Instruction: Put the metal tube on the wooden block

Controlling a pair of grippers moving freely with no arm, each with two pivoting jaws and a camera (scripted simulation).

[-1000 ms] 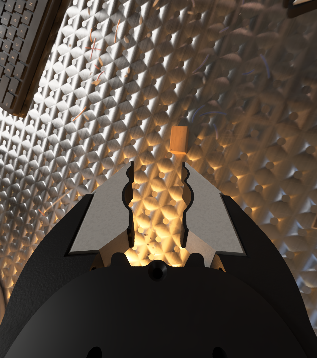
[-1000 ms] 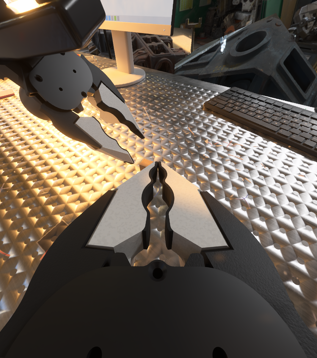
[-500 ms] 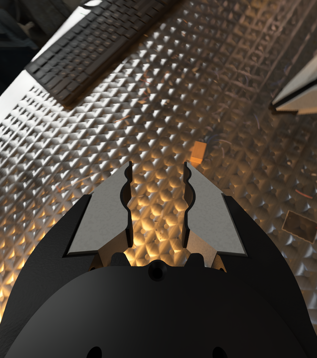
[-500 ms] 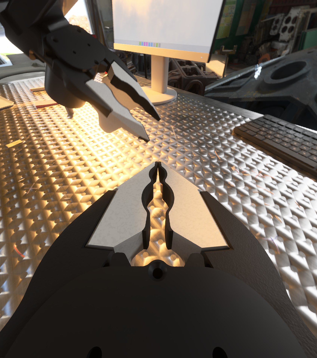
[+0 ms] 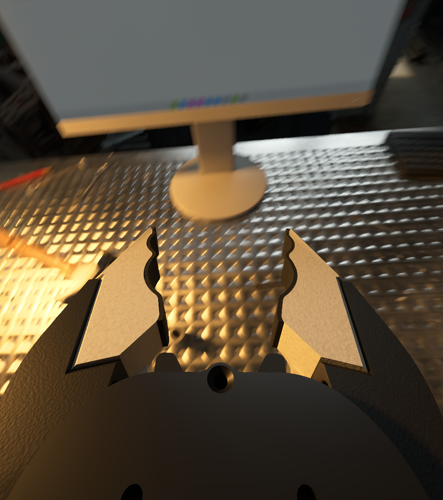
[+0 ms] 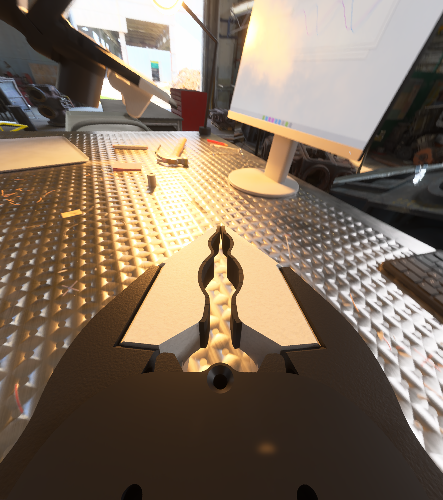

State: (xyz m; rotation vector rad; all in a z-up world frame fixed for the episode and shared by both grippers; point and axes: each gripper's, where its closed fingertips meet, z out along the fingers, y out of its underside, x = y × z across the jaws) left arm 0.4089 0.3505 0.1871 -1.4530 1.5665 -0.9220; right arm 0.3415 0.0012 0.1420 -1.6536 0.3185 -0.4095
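The metal tube (image 6: 151, 180), short and dark, stands upright on the studded metal table (image 6: 52, 270), far ahead and left of my right gripper (image 6: 220, 227). That gripper is shut and empty, its tips touching above the table. My left gripper (image 5: 220, 231) is wide open and empty, low over the table and facing the monitor. A small dark round thing (image 5: 177, 333) low between its fingers may be the tube; blur hides which. The left gripper's fingers (image 6: 133, 100) also show high at the top left of the right wrist view. The wooden block shows in neither view.
A monitor (image 6: 323, 67) stands on a round base (image 5: 217, 192) at the back. A keyboard (image 6: 437, 284) lies right. A hammer (image 6: 173, 158), wood strips (image 6: 127, 165), a flat tan piece (image 6: 71, 213), a red pencil (image 6: 216, 142) and a white tray (image 6: 25, 154) lie beyond the tube.
My left gripper has swung up from looking down at the wooden block to face the monitor, and its jaws stand wider. My right gripper has tilted up, still shut. The block has left view.
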